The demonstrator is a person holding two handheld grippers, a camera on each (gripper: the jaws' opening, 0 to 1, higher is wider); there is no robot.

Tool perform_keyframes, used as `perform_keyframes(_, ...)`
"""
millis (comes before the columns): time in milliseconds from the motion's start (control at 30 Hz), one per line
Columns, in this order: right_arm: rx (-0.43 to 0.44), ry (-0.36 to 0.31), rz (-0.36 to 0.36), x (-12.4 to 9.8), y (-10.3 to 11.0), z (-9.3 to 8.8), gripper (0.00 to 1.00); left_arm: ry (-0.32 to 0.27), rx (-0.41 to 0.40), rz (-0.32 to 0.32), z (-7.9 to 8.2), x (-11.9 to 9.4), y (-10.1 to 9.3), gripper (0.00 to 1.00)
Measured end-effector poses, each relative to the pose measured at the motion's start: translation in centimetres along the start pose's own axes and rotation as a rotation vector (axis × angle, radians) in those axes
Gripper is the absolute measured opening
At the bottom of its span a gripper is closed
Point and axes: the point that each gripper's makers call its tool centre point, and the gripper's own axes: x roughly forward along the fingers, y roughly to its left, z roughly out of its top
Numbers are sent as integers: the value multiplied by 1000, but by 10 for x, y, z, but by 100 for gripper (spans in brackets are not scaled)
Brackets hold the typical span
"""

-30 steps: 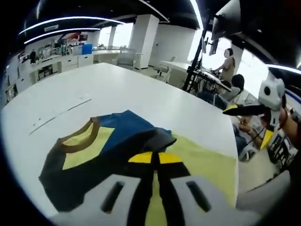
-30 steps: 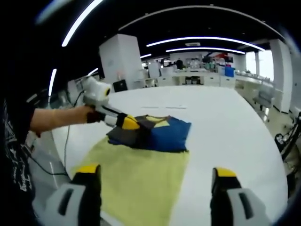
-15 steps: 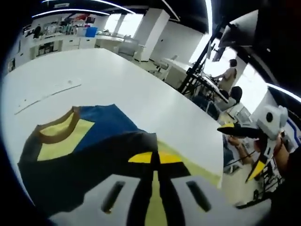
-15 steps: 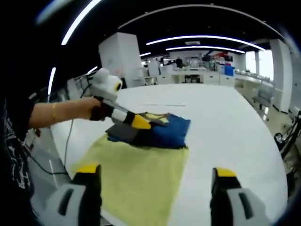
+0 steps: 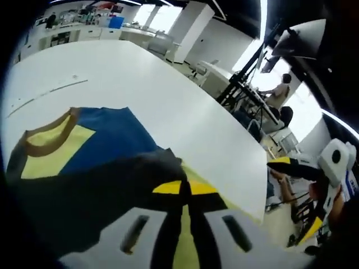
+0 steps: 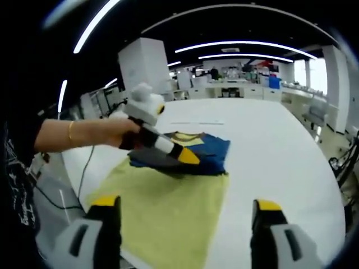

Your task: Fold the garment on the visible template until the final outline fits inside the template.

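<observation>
The garment, a folded shirt in navy, blue and yellow with a brown collar, is seen lying at the far end of the yellow-green template, which is spread flat on the white tabletop. A dark fold of the garment is pinched in the left gripper, whose yellow-tipped fingers are pressed tight together on the cloth, and that flap is held lifted over the rest of the shirt, as seen in the left gripper view where the left gripper's fingers meet over the dark fabric. The right gripper is held back on the near side of the template with its fingers spread wide and nothing between them, well apart from the garment. Things that could go sideways: since only one edge is gripped, the flap could get dragged unevenly and the whole bundle slid along the template toward its far edge, so part of the outline might end up hanging past it; the blue side already looks close to that edge. The thin pinch could also slip, so the fold would drop crooked or bunch up. With the right gripper not pinning anything down, nothing is stopping that shift. No brand, label or readable writing can be made out on the garment or the template.
</observation>
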Motion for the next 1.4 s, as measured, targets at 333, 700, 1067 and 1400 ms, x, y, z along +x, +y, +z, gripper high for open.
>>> perform_keyframes(333,8,-1,-3,-1,-2,-2,98,18,37,1,-5,9,-2,6)
perform_keyframes(700,-18,-9,9,-2,-2,6,100,-104,256,69,17,-4,-2,57)
perform_keyframes(1067,-49,-8,29,4,-2,17,100,-199,268,152,25,-44,22,99)
perform_keyframes(1400,-73,-10,57,16,2,26,100,-241,298,222,19,-99,48,99)
